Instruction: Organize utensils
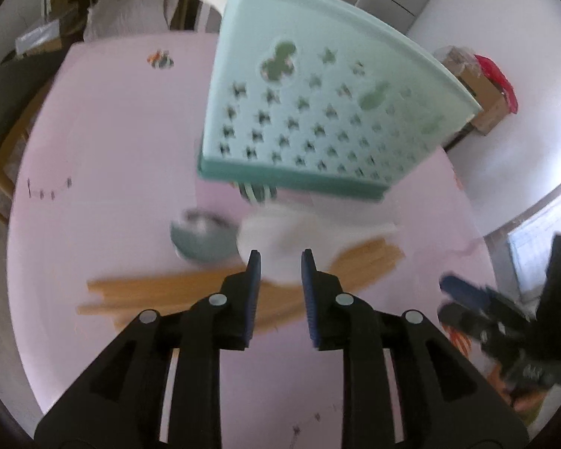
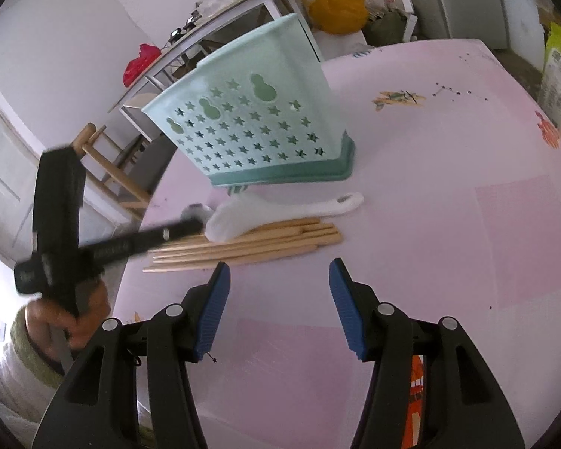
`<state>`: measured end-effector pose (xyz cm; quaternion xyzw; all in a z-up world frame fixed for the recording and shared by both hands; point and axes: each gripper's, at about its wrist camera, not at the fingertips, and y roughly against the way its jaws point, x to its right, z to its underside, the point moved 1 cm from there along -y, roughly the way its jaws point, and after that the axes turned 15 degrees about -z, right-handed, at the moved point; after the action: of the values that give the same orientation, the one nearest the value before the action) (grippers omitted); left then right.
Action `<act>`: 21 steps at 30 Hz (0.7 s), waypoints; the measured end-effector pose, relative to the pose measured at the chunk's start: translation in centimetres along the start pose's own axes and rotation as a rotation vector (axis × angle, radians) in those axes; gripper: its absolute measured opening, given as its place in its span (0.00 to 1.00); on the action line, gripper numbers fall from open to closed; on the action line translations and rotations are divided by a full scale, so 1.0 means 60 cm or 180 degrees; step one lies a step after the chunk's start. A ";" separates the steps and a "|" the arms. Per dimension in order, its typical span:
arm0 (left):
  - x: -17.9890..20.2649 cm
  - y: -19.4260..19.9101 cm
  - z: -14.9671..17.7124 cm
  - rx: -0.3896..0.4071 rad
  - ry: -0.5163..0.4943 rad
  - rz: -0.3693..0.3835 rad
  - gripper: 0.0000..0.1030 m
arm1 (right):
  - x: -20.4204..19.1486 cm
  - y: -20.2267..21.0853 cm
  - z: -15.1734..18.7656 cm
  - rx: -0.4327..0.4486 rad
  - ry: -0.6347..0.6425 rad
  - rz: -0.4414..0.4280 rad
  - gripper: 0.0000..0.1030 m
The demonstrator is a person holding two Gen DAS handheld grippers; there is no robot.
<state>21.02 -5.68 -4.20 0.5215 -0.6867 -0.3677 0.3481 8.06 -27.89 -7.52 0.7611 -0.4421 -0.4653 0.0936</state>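
Note:
A mint-green utensil holder (image 1: 310, 112) with star cutouts stands on the pink table (image 1: 112, 149); it also shows in the right wrist view (image 2: 258, 127). In front of it lie a white rice spoon (image 2: 276, 209), a metal spoon (image 1: 202, 235) and several wooden chopsticks (image 2: 250, 247). My left gripper (image 1: 280, 258) is open and empty, hovering just above the white spoon (image 1: 280, 239) and chopsticks (image 1: 157, 292). My right gripper (image 2: 278, 269) is open and empty, a little short of the chopsticks. The left gripper (image 2: 190, 224) reaches in from the left in the right wrist view.
The table's round edge runs close on the left in the right wrist view, with a wooden chair (image 2: 104, 172) beyond it. The right gripper (image 1: 505, 321) shows blurred at the right of the left wrist view. Printed decorations mark the tablecloth (image 2: 400, 99).

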 end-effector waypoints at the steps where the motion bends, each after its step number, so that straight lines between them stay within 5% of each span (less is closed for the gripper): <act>1: 0.005 -0.008 -0.009 -0.0004 0.0009 -0.0055 0.20 | 0.003 -0.001 0.000 -0.0003 -0.0008 -0.0010 0.52; 7: 0.009 -0.077 -0.060 -0.0239 0.0105 -0.0183 0.21 | 0.018 -0.004 -0.002 -0.0022 -0.0050 -0.0084 0.52; 13: -0.013 -0.088 -0.073 -0.0541 0.0425 0.0359 0.27 | 0.039 -0.009 -0.008 -0.0058 -0.0122 -0.0156 0.52; 21: -0.009 -0.067 -0.042 -0.0795 0.0273 0.0808 0.27 | 0.067 -0.017 -0.014 -0.0102 -0.0195 -0.0248 0.52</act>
<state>25.16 -6.25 -6.54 0.3985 -0.6806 -0.3807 0.4827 10.05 -30.58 -10.16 0.7616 -0.4073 -0.4986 0.0740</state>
